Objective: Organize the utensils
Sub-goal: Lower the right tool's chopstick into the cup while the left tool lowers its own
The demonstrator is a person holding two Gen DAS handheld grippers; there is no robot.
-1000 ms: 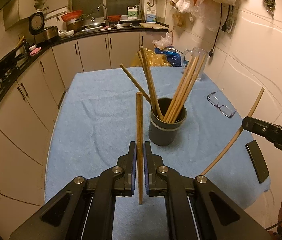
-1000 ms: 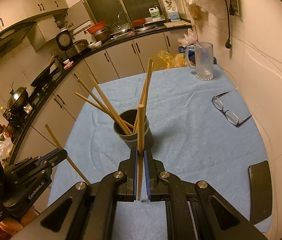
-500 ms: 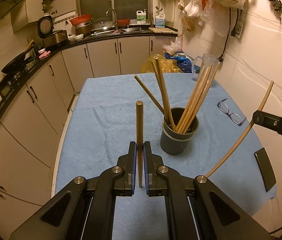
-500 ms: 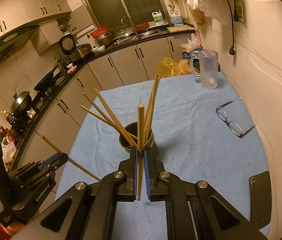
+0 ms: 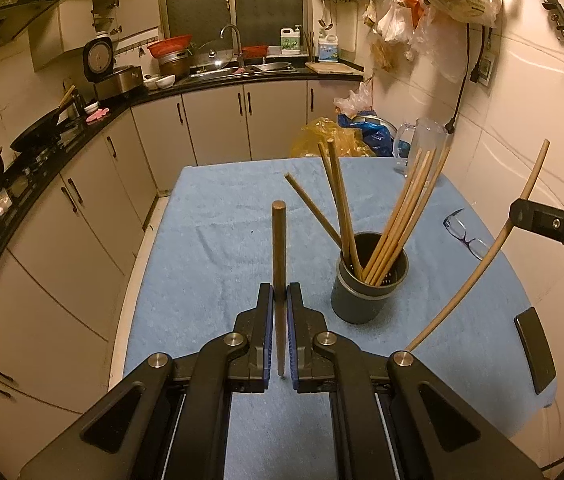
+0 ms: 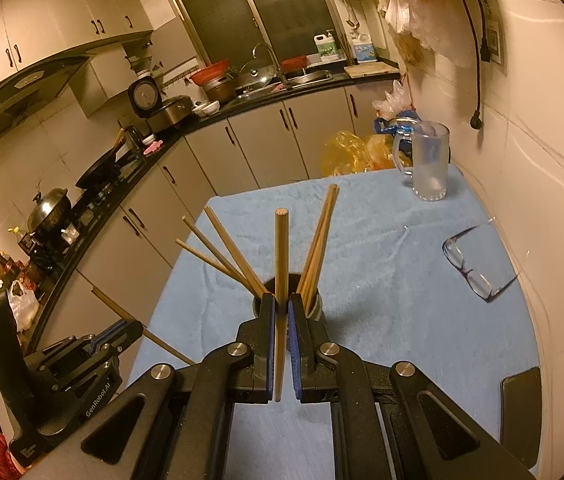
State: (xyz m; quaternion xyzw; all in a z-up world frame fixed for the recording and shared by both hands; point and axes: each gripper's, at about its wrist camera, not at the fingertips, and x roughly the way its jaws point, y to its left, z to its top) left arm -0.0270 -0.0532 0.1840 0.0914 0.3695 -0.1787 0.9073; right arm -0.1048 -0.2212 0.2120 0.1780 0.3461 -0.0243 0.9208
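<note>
On the blue towel [image 5: 210, 248] sat the dark holder [image 5: 368, 286], with a fan of chopsticks [image 5: 398, 216] standing in it, some leaning left, some right. We had the left gripper [image 5: 279, 300] pinched narrow on one chopstick [image 5: 279, 248], held upright, off to the left of the holder and apart from it. Our right gripper [image 6: 281, 312] was likewise clamped on its own chopstick [image 6: 281, 264], also upright, directly in front of the holder [image 6: 314, 304] from its camera; we couldn't tell whether it touched the rim. From the left camera that right-hand stick [image 5: 494, 248] showed as a long diagonal well right of the holder. Glasses [image 6: 470, 268] lay by the wall, a frosted mug [image 6: 428, 160] at the far corner, and a dark phone [image 5: 534, 354] near the right edge.
</note>
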